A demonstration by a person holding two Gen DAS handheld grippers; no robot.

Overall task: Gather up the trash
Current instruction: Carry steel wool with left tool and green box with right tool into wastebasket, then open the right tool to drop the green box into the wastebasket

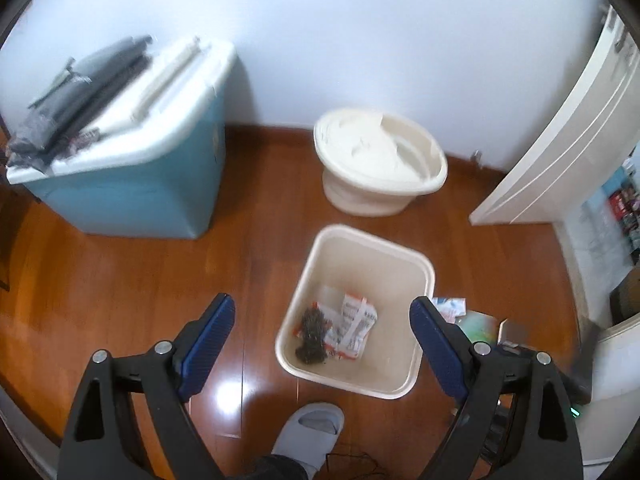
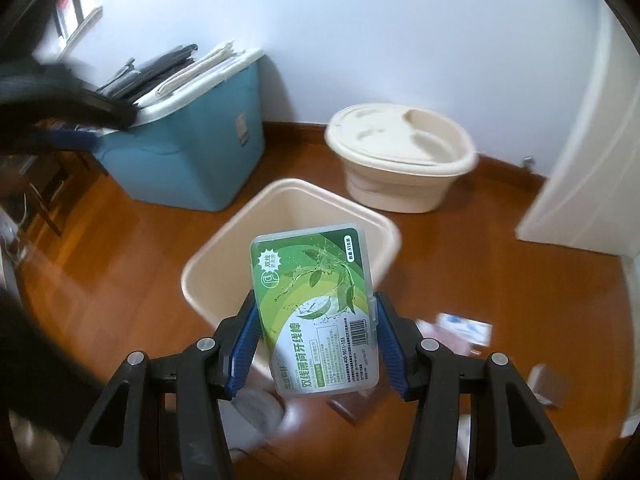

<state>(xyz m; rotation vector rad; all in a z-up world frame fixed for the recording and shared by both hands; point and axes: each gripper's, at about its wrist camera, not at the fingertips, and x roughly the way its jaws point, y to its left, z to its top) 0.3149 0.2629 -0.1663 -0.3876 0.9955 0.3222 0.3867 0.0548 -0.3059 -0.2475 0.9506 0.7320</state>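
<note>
A cream square trash bin [image 1: 416,264] stands on the wood floor and holds torn wrappers [image 1: 352,326] and a dark clump [image 1: 312,336]. My left gripper [image 1: 322,316] is open and empty, held above the bin's near side. My right gripper [image 2: 316,320] is shut on a green and clear plastic floss-pick box [image 2: 316,308], held above the near rim of the bin [image 2: 224,240]. The other gripper's dark arm [image 2: 72,104] blurs across the upper left of the right wrist view.
A blue storage tub [image 1: 132,196] with a white lid and stacked items stands left by the wall. A cream round lidded pail [image 1: 376,164] stands behind the bin. More litter [image 1: 452,306] lies right of the bin, also in the right wrist view [image 2: 464,328]. A white door [image 1: 568,140] is at right. My slippered foot [image 1: 312,428] is near the bin.
</note>
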